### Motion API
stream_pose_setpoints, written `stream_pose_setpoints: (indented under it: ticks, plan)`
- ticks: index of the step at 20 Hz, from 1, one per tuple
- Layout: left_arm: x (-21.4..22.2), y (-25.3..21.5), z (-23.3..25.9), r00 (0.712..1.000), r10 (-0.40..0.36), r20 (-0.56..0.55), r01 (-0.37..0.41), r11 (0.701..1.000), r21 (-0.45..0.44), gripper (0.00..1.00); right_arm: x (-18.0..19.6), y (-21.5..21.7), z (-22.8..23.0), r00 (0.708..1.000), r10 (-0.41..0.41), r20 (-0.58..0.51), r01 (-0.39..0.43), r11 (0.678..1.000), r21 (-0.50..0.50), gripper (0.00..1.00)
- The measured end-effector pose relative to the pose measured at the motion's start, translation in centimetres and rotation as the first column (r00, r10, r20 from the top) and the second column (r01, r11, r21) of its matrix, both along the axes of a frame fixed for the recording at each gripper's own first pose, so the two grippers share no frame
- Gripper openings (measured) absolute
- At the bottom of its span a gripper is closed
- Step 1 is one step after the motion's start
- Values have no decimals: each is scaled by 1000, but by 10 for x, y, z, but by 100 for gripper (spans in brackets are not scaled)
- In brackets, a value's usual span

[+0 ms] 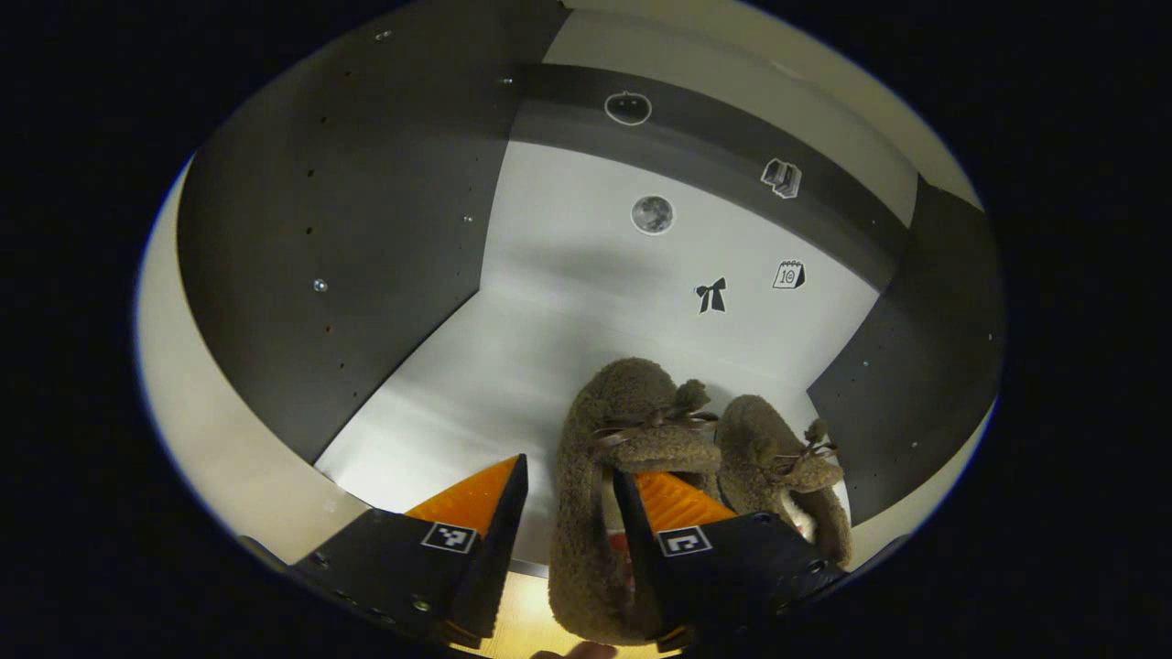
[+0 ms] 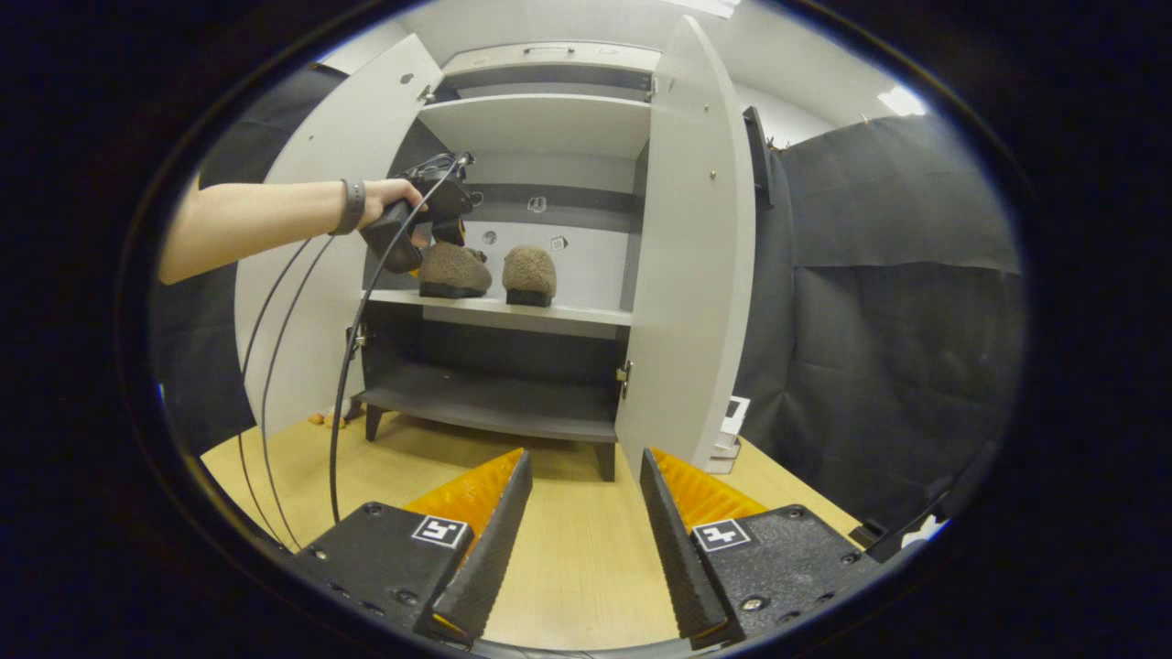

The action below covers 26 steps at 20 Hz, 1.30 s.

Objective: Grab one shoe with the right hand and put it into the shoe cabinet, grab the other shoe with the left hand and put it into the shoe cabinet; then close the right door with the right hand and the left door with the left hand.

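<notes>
Two brown fuzzy slippers sit side by side on the cabinet's middle shelf [image 1: 494,366]. In the left gripper view the left slipper [image 1: 623,403] is right at my left gripper [image 1: 569,467], which is open. Its right finger [image 1: 641,540] reaches into the slipper's opening, and its left finger [image 1: 494,540] stands just clear of the outer wall. The right slipper [image 1: 760,439] lies beside it, untouched. The right gripper view shows both slippers [image 2: 453,270] [image 2: 529,272] from afar, with the left gripper [image 2: 444,215] above the left one. My right gripper [image 2: 584,455] hangs open and holds nothing.
Both cabinet doors stand open: the left door [image 2: 311,229] and the right door [image 2: 687,256]. A hand [image 2: 385,194] holds the left gripper, and cables [image 2: 275,348] trail down from it. A lower shelf [image 2: 485,403] and the wooden floor [image 2: 568,549] lie below.
</notes>
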<state>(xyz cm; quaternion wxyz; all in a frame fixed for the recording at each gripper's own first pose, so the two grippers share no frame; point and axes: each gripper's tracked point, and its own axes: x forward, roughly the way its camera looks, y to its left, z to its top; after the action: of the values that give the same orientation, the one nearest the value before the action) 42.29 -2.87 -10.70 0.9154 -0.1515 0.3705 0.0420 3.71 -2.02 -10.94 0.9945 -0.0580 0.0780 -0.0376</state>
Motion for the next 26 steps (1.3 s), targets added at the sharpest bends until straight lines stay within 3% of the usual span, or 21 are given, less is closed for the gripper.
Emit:
stream_pose_setpoints:
  ticks: [5,6,7,8,12,14,15,16,17,18,19,20,24,26]
  plan:
    - [-34,1,53,993,-26,113,26,1000,1,69,-1,5,0,1000,21,-5,-21,1000,8,75]
    - [-42,5,66,988,-30,149,27,999,24,89,-1,6,0,1000,25,-4,-25,1000,7,75]
    - [-51,6,79,982,-43,185,34,998,48,77,-2,8,1,1000,31,-4,-31,1000,5,75]
    - [-60,6,90,975,-60,212,46,997,69,78,-2,11,1,999,38,-1,-38,999,4,80]
    - [-103,-8,119,927,-138,348,107,988,108,84,-7,18,6,998,64,10,-63,998,-11,80]
    - [-124,-15,131,872,-188,451,134,980,149,84,-8,21,9,997,76,17,-76,997,-9,80]
    - [-136,-17,133,842,-208,498,141,975,171,99,-9,23,12,996,83,21,-83,997,-7,80]
    - [-149,-18,132,818,-224,530,142,971,192,84,-11,24,15,996,88,27,-88,996,-9,80]
    - [-164,-20,130,806,-232,544,136,968,211,86,-12,22,18,996,86,37,-85,996,-16,80]
    - [-180,-21,125,801,-238,550,136,966,220,87,-12,20,22,995,85,47,-84,996,-24,76]
    - [-198,-23,117,800,-234,553,136,968,213,89,-13,20,26,995,84,58,-82,996,-30,81]
    - [-214,-25,109,799,-224,558,137,971,195,90,-13,19,27,994,84,63,-82,996,-32,76]
    - [-262,-19,81,783,-196,591,103,977,188,92,-16,20,31,994,84,63,-85,996,8,78]
    - [-283,-14,63,796,-175,579,79,979,188,92,-18,17,29,995,80,57,-81,997,17,79]
